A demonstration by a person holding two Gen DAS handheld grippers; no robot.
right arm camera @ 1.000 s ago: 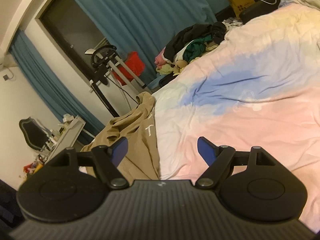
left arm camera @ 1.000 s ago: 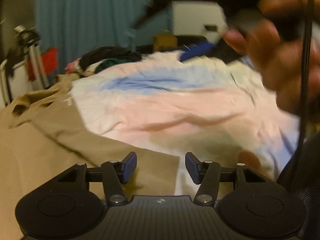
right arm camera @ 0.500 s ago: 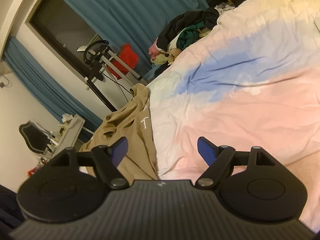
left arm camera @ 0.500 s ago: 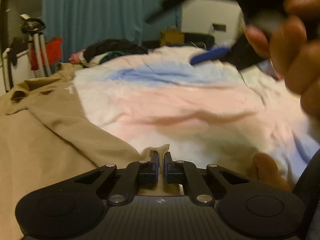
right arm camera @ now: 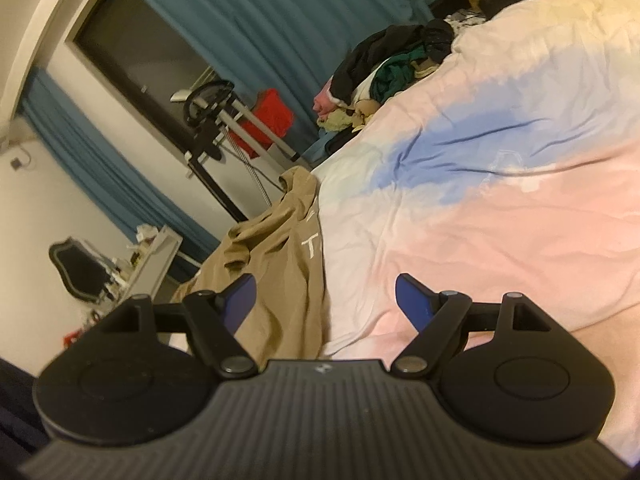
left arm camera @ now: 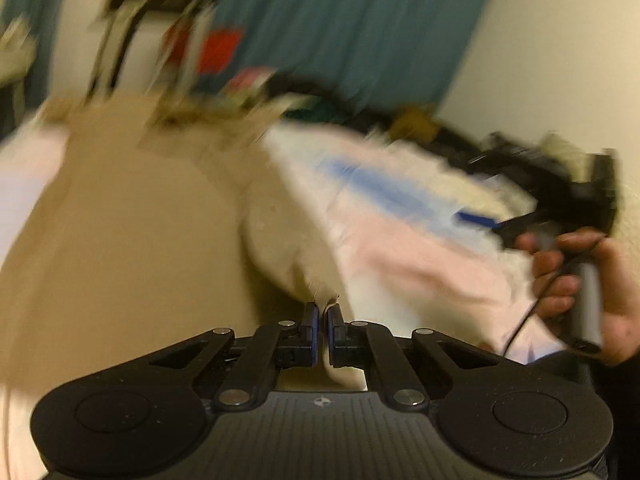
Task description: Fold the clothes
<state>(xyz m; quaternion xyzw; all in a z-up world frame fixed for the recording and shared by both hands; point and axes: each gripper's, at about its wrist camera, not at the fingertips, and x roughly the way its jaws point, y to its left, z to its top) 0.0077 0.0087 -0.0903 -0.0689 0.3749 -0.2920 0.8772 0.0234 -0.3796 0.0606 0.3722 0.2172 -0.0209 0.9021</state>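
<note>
Your left hand-held gripper (left arm camera: 323, 316) was clamped shut on pale edge of tan T-shirt (left arm camera: 132, 240), fabric pinched between blue pads, cloth rising from jaws. Left view badly motion-blurred. Your right hand-held gripper (right arm camera: 325, 294) stood wide open, nothing between its fingers, held above boundary of shirt and duvet. Tan T-shirt (right arm camera: 280, 264) lay crumpled along left edge of bed, white letter T showing. Pastel pink-blue duvet (right arm camera: 500, 200) covered bed beyond. Further back, clothes pile (right arm camera: 384, 76) at bed's far edge; teal curtain (right arm camera: 280, 20) behind.
</note>
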